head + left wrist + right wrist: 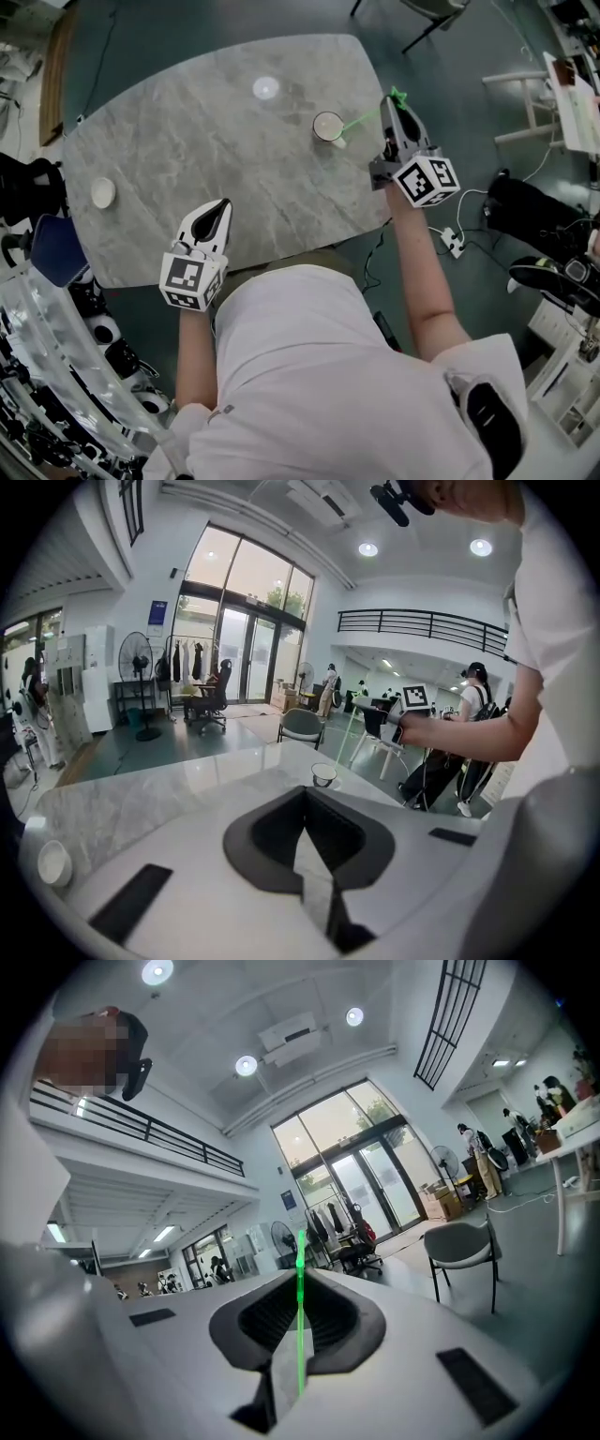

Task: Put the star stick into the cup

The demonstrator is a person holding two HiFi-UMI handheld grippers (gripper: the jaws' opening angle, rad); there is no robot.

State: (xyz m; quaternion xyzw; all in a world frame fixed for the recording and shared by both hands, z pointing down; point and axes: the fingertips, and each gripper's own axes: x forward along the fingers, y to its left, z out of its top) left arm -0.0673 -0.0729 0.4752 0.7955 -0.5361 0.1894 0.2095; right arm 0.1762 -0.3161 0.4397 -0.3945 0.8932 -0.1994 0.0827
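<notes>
A white cup (328,126) stands on the grey marble table (187,131) near its far right edge; the left gripper view has the cup (323,775) ahead. My right gripper (395,103) is beside the cup, to its right, tilted upward and shut on the thin green star stick (364,119). The star end pokes out past the jaws. The shaft slants down-left to the cup's right rim, and whether its end is inside is unclear. In the right gripper view the stick (300,1316) runs up between the shut jaws. My left gripper (221,205) rests low over the table's near side, shut and empty.
A small white bowl (102,192) sits near the table's left edge and shows at lower left in the left gripper view (53,862). A power strip and cables (452,240) lie on the floor to the right. White chair frames (525,103) stand beyond the table.
</notes>
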